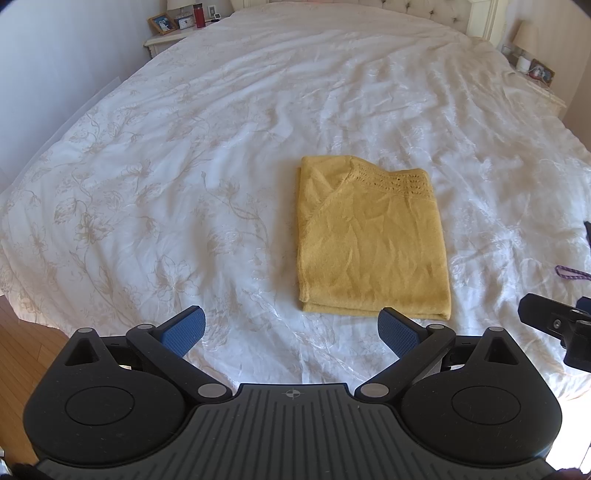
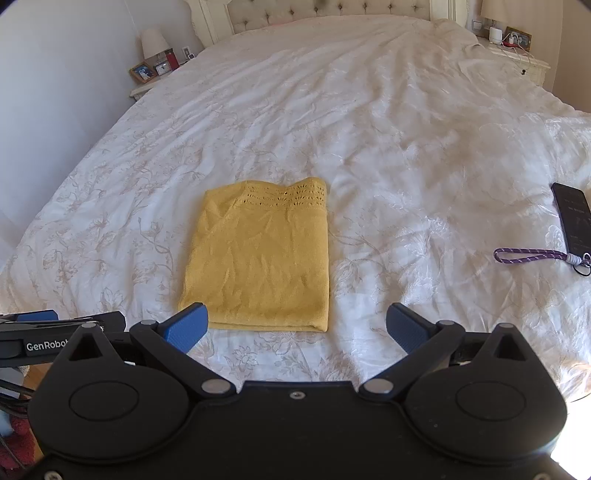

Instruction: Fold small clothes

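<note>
A yellow knitted garment (image 1: pixel 369 243) lies folded into a neat rectangle on the white floral bedspread (image 1: pixel 184 184), its openwork hem on the far edge. The right wrist view shows the same garment (image 2: pixel 258 258) left of centre. My left gripper (image 1: pixel 291 328) hovers open just in front of the garment's near edge, nothing between its blue pads. My right gripper (image 2: pixel 297 326) is open too, near the garment's near right corner, holding nothing. The left gripper's body (image 2: pixel 55 339) shows at the right wrist view's left edge.
A black phone (image 2: pixel 574 218) and a purple wrist strap (image 2: pixel 532 254) lie on the bedspread to the right. Nightstands with lamps and frames (image 2: pixel 147 70) flank the tufted headboard (image 2: pixel 325 11). Wooden floor (image 1: pixel 22 350) shows past the bed's near left edge.
</note>
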